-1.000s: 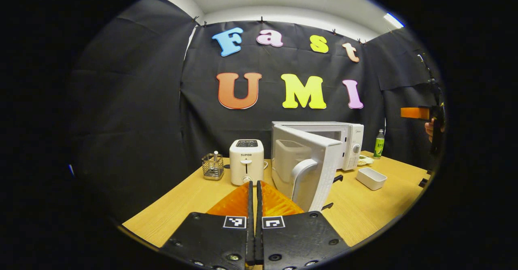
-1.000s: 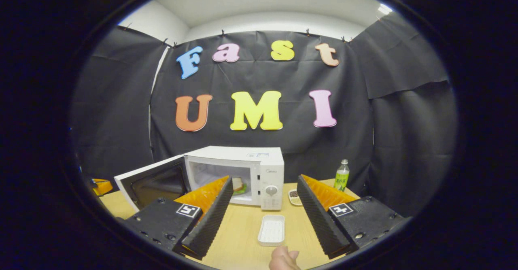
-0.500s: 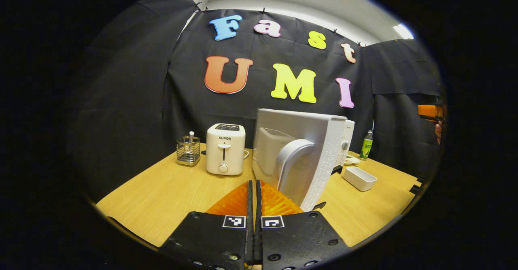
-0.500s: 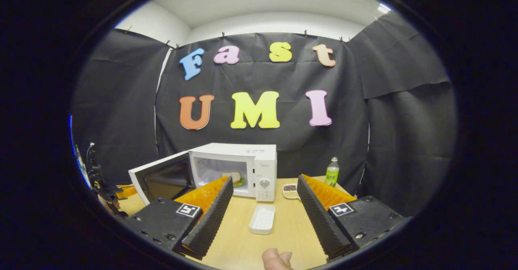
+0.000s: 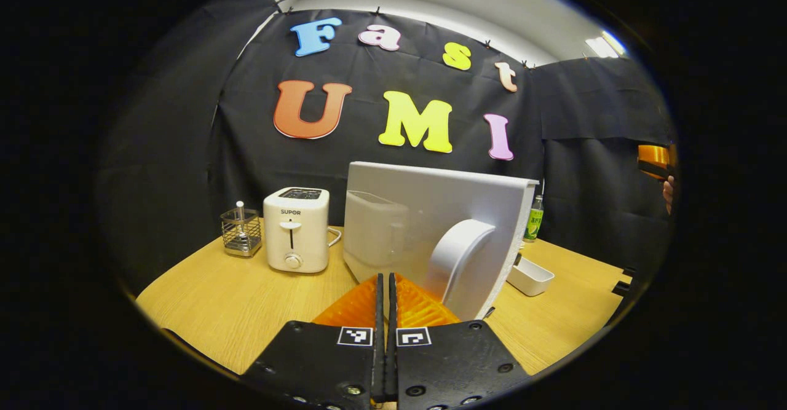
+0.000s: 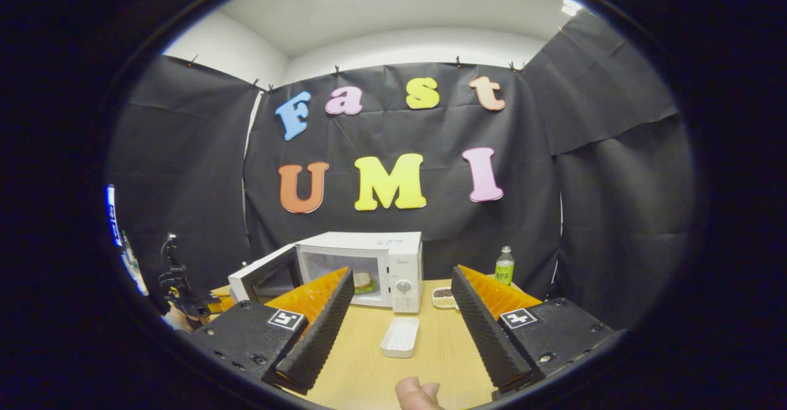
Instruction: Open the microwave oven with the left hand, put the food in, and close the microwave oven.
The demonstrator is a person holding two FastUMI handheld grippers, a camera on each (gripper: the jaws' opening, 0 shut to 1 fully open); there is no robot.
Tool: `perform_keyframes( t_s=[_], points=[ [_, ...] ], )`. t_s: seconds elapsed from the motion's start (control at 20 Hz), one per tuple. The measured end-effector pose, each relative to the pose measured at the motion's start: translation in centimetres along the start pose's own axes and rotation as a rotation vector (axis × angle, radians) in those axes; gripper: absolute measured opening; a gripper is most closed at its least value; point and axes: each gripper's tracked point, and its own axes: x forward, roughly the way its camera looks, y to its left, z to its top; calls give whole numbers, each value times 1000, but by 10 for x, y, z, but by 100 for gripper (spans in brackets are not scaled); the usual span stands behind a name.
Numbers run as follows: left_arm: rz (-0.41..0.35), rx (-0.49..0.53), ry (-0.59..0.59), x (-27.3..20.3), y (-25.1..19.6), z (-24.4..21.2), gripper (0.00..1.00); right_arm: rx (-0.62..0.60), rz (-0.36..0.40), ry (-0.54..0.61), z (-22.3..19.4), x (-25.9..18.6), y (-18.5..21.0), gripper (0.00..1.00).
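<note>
- In the left gripper view, the left gripper is sitting at the bottom centre of the frame with its two fingers pressed flat together and nothing between them, pointing at the outer face of the door.
- Just above those fingers, the microwave door is standing partly open, a broad white slab filling the middle of the frame, with its curved handle at lower centre right.
- The door looks like a stiff, light hinged panel; a push on the flat face beside the handle, far from the hinge, should be swinging it shut with little force. The smooth handle could be slipping if pinched, so pushing seems the safer choice.
- In the right gripper view, the right gripper is holding its fingers wide apart and empty at the bottom of the frame, with a thumb showing at the lower edge.
- Between those fingers, a white tray is lying empty on the wooden table.
- Farther off, at centre frame, the microwave is sitting with the sandwich already inside its cavity; it looks soft and needs no more handling.
- A small dish and a green bottle are standing to the right of the microwave.
- At middle left of the left gripper view, a toaster and a wire basket are standing well clear of the door's swing.
</note>
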Motion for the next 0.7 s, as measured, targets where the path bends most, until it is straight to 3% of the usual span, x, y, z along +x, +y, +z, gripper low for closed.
perform_keyframes(
  t_s=[0.3, 0.35, 0.4, 0.45, 0.5, 0.55, 0.6, 0.65, 0.7],
  points=[
    [-96, 42, 25, 50, -42, -6, 0, 46, 21, 6, -15, 6, -20, 100],
    [-105, 48, 19, 58, -47, -4, 0, 52, 20, 9, -17, 9, -25, 92],
    [-113, 43, 13, 65, -52, -2, 0, 57, 18, 11, -19, 12, -29, 100],
    [-118, 30, 11, 72, -59, -1, 0, 60, 15, 17, -22, 15, -34, 100],
    [-112, 30, 6, 78, -62, 0, 0, 64, 15, 22, -25, 17, -37, 92],
    [-113, 30, 5, 84, -67, 1, 0, 65, 22, 25, -27, 20, -38, 92],
    [-114, 31, 4, 91, -71, 1, 0, 66, 24, 29, -29, 22, -40, 100],
    [-105, 36, 2, 98, -74, 2, 0, 64, 27, 30, -30, 25, -42, 92],
    [-100, 41, -1, 104, -78, 2, 0, 65, 29, 27, -29, 28, -44, 92]
  ],
)
